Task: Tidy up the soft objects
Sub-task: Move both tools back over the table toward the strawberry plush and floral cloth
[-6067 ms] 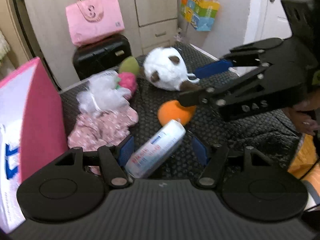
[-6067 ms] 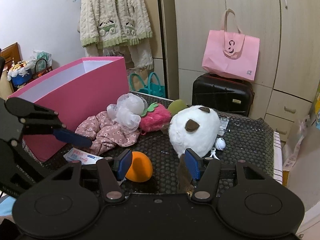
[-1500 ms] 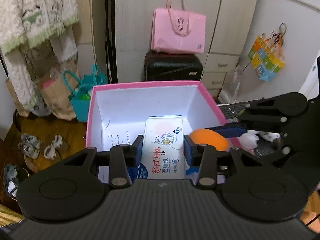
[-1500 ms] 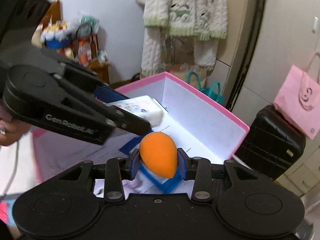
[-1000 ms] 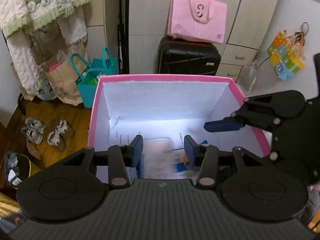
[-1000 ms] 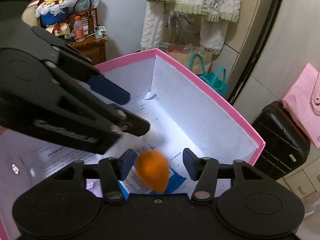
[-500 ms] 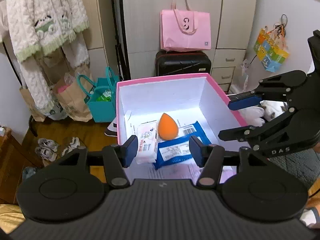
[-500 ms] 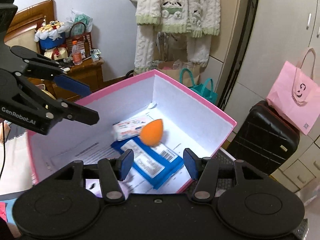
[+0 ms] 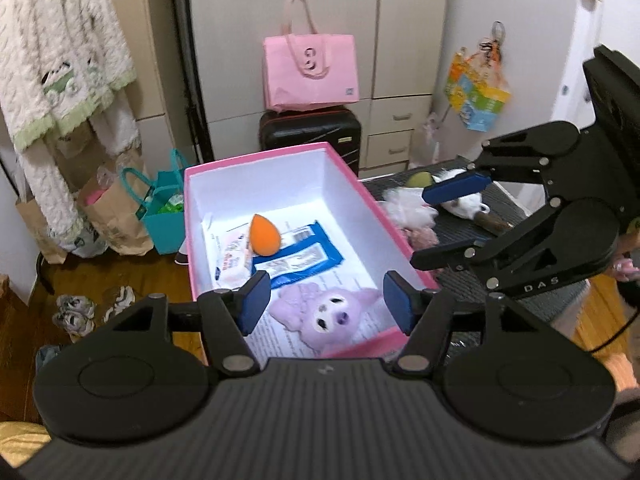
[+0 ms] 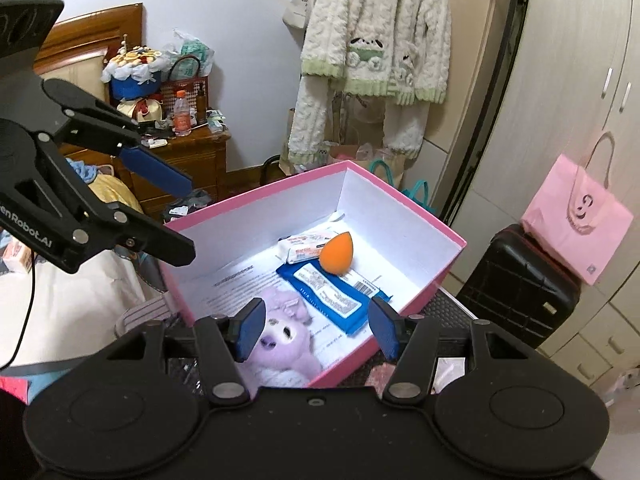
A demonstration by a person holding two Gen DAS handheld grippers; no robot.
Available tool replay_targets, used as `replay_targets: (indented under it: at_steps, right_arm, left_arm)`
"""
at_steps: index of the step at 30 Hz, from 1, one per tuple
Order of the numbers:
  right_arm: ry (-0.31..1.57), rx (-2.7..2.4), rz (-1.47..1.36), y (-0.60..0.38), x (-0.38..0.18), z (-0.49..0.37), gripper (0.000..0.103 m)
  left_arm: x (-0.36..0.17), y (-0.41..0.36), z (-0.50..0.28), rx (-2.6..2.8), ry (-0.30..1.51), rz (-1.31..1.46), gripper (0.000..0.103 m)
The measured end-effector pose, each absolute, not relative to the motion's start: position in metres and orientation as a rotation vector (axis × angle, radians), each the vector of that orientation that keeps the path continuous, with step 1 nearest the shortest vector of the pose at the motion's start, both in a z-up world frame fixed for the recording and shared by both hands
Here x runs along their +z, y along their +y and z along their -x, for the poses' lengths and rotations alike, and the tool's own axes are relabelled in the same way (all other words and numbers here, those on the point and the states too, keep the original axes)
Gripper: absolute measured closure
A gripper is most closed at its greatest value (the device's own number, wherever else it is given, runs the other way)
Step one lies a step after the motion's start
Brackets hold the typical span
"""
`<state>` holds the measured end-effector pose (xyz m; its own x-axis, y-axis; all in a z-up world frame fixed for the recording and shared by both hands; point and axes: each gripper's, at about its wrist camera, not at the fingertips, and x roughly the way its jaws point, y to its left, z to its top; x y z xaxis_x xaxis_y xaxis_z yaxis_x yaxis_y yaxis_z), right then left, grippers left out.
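The pink box holds an orange egg-shaped sponge, a white wipes pack, a flat blue pack and a purple plush. My left gripper hangs above the box's near end, its jaws opening, with nothing between them. To its right my right gripper is over the box's edge, jaws opening slightly and also empty. In the right wrist view the sponge leans on the wipes pack, and the left gripper is at the left.
A dark mat table right of the box carries a white plush, a white mesh puff and a pink garment. Behind the box stand a black suitcase and a pink tote. Bags sit on the floor.
The left gripper let go of the wipes pack and the right let go of the orange sponge. Both now lie in the box. Both grippers have drawn back and up.
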<state>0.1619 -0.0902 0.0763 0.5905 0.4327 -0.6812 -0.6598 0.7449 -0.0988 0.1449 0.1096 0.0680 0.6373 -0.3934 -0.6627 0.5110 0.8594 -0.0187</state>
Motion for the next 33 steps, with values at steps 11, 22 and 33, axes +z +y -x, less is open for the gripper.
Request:
replay_targets:
  at_steps: [11, 22, 33]
  right_arm:
    - [0.602, 0.627, 0.39, -0.118, 0.092, -0.092, 0.04]
    - [0.583, 0.566, 0.301, -0.173, 0.079, -0.05, 0.039]
    - [0.591, 0.553, 0.144, -0.221, 0.057, -0.08, 0.038]
  left_arm:
    - [0.073, 0.073, -0.081, -0.592, 0.658, -0.292, 0.041]
    - [0.051, 0.035, -0.058, -0.68, 0.66, -0.262, 0.041]
    - [0.025, -0.018, -0.071, -0.637, 0.57, -0.248, 0.041]
